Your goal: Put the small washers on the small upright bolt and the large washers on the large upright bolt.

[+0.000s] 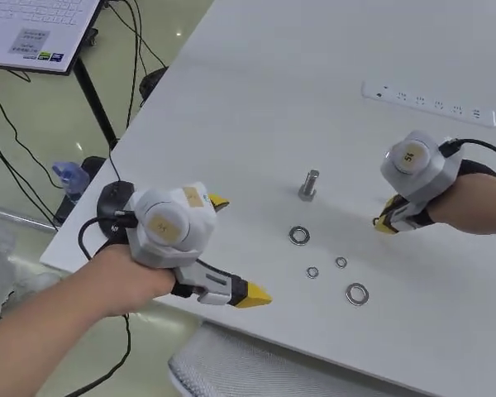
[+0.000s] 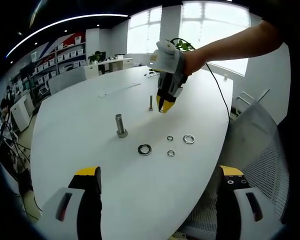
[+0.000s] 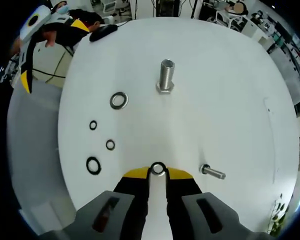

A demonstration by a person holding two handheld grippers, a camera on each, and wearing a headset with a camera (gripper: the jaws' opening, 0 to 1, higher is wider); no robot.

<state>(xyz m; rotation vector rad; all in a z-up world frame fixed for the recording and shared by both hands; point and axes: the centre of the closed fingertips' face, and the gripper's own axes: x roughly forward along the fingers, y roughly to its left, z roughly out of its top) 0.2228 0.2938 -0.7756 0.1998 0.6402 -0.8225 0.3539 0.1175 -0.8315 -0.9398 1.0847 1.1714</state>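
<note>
Large bolt (image 1: 308, 185) stands upright mid-table (image 1: 256, 99), long axis vertical, hex head down on the surface, shank end up. Small bolt (image 2: 151, 102) is also upright in the left gripper view, farther from the near edge than the large one, with the right gripper's yellow tip just beside it.

Four loose washers lie flat between the large bolt and the near edge: large washer (image 1: 298, 236) closest to the bolt, two small washers (image 1: 312, 272) (image 1: 341, 262) next, second large washer (image 1: 357, 294) nearest the edge.

Left gripper (image 1: 238, 248) hangs over the near-left corner, jaws spread wide with nothing between them (the left gripper view has both yellow tips far apart).

Right gripper (image 3: 157, 172) is clamped on a held washer (image 3: 157, 164), the ring pinched edge-on between the yellow tips; its size is hard to judge. The right gripper view supplies that grasp detail; the head view gives the gripper's back.

The small bolt looks slanted in the right gripper view (fisheye), so take the left gripper view for upright.

Power strip (image 1: 430, 103) lies toward the far edge.
</note>
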